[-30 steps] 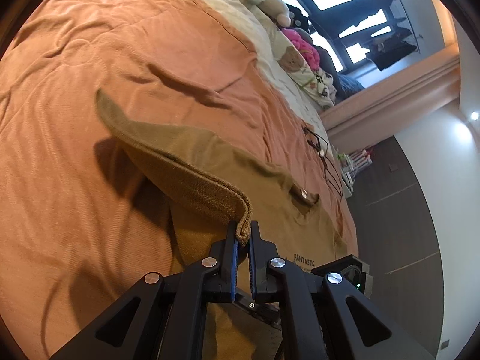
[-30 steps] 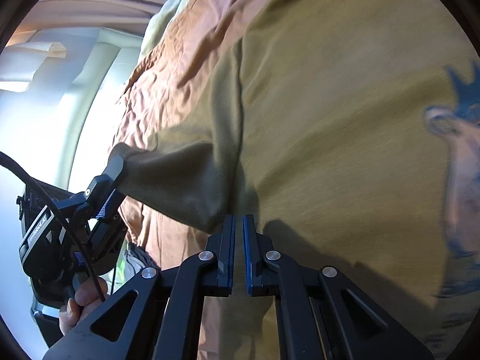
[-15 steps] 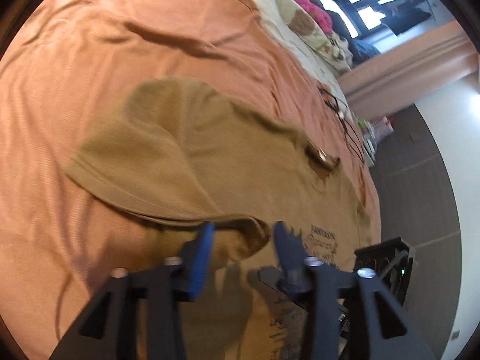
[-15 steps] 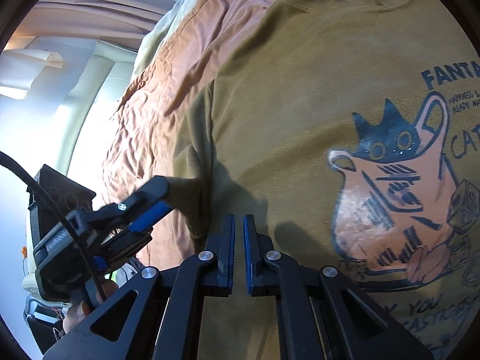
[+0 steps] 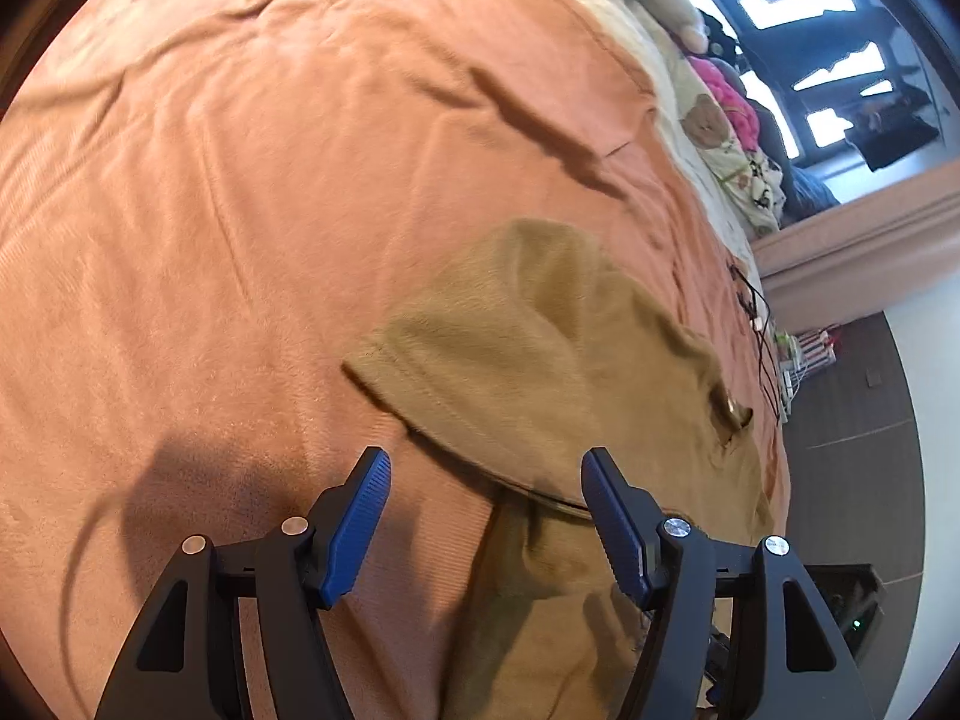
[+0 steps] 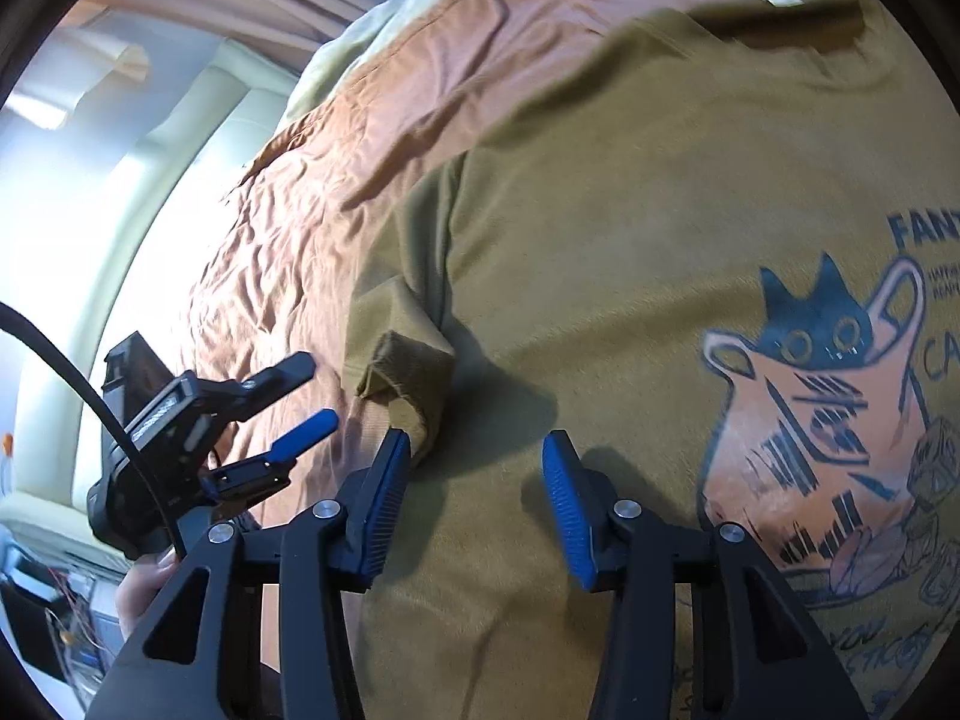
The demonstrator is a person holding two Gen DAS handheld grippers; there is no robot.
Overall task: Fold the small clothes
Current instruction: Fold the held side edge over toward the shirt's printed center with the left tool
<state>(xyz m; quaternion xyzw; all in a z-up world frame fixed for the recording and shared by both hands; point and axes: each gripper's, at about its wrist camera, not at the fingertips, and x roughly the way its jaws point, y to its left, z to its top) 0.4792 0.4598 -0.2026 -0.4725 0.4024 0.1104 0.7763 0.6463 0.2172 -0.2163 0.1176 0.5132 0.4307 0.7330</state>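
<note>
Both the left gripper (image 5: 486, 516) and right gripper (image 6: 477, 480) are opening, nothing held. The sleeve (image 5: 480, 360), low in frame, could be snagged and unfolded.

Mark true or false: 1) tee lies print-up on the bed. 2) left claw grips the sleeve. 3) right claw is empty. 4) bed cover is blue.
1) True: the olive T-shirt shows its cat print, on the bed cover.
2) False: the left claw is opening, pads clear of the sleeve.
3) True: the right claw is opening, nothing pinched.
4) False: it is orange.
</note>
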